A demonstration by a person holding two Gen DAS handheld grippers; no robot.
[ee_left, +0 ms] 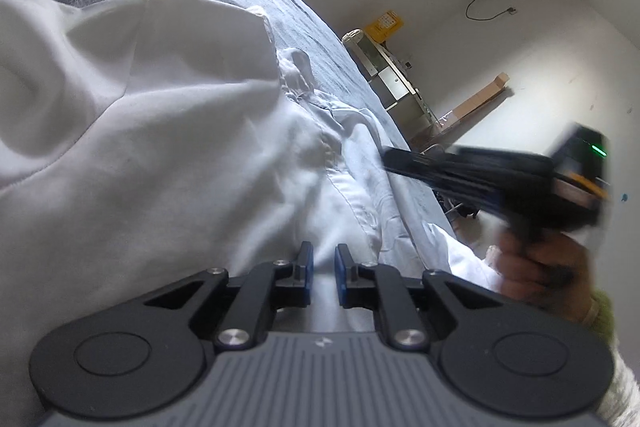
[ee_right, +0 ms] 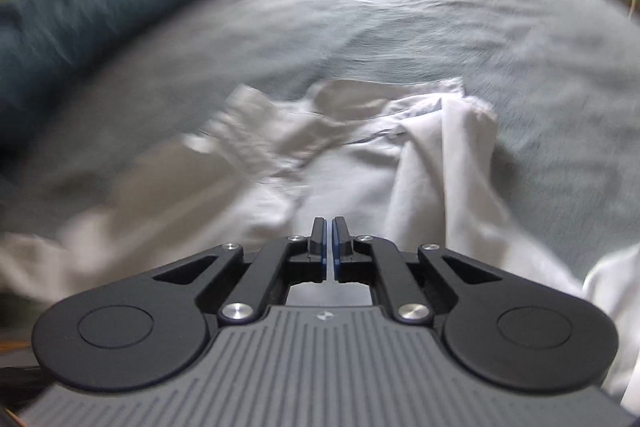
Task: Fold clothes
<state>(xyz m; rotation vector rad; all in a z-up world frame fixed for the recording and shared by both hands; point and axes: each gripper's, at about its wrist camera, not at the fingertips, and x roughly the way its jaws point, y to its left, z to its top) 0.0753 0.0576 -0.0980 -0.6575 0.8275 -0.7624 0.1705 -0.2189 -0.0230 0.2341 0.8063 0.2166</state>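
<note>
Left tool (ee_left: 323, 259) gapes over white clothes (ee_left: 160, 147); only right wrist view shows right tool (ee_right: 330, 233) closed, empty.

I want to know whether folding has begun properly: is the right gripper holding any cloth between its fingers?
No. In the right wrist view the right gripper has its fingers nearly together with only a bare gap, above the white clothes.

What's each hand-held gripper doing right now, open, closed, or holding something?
Left hand-held gripper: partly open, holding nothing, over the white garment.
Right hand-held gripper: nearly closed, nothing visible between its fingers.
</note>
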